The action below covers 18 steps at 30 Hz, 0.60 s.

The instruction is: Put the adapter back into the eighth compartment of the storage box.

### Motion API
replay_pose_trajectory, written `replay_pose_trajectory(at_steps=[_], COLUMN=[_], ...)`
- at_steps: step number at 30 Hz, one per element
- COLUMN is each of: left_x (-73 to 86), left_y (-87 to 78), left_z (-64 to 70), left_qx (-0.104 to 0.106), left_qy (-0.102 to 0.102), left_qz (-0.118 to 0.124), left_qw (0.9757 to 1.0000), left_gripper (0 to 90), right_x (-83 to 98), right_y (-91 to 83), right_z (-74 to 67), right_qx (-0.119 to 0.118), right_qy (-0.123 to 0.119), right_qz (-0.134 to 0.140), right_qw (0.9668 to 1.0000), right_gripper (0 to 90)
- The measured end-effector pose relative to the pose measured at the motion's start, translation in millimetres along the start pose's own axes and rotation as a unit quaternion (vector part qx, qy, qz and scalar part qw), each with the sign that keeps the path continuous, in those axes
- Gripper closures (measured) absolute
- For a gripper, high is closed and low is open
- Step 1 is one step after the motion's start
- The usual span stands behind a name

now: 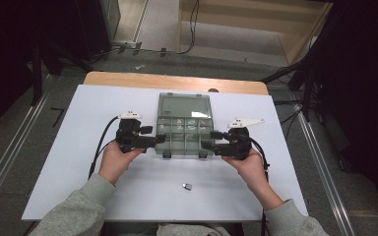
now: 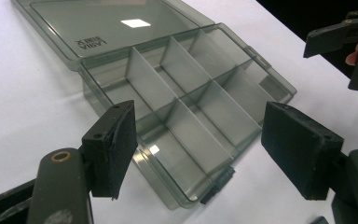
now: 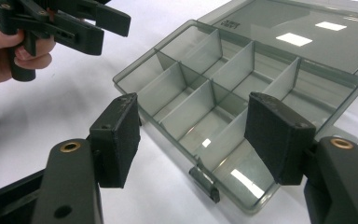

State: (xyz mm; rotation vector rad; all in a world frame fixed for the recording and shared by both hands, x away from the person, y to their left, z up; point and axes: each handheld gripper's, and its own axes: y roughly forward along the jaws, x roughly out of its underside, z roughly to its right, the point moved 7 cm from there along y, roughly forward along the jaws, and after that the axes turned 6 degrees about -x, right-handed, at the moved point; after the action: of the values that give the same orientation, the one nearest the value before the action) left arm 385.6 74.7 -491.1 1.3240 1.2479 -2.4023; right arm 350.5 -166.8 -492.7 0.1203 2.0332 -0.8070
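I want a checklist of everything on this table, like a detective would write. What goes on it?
Surface: white table top, wooden edge at the far side.
Job's things: smoky clear compartment box, lid folded open flat behind it; the dividers make small compartments. The high view shows small pale bits in the far row; what they are I cannot tell.
Clutter: one small dark piece lying alone near the person's side.
Grippers: left gripper at the box's left side, jaws open, holding nothing; right gripper at its right side, jaws open, holding nothing.
Cables: a black cable trails from the left gripper.
Surroundings: dark floor, loose floor cables beyond the table.
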Motion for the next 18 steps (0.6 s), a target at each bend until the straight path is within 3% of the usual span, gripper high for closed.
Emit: replay_pose_trajectory(at_steps=[18], left_x=[14.3], left_y=[-12.9], left_z=[11.8], left_qx=[0.033], left_qy=[0.022], left_qz=[-0.011], left_qw=[0.9992], left_gripper=[26.9], right_x=[20.2], right_y=[-12.2], right_z=[-14.9], right_qx=[-0.008], right_qy=[-0.004], right_qz=[-0.007], right_qw=[0.9999], right_gripper=[33.6])
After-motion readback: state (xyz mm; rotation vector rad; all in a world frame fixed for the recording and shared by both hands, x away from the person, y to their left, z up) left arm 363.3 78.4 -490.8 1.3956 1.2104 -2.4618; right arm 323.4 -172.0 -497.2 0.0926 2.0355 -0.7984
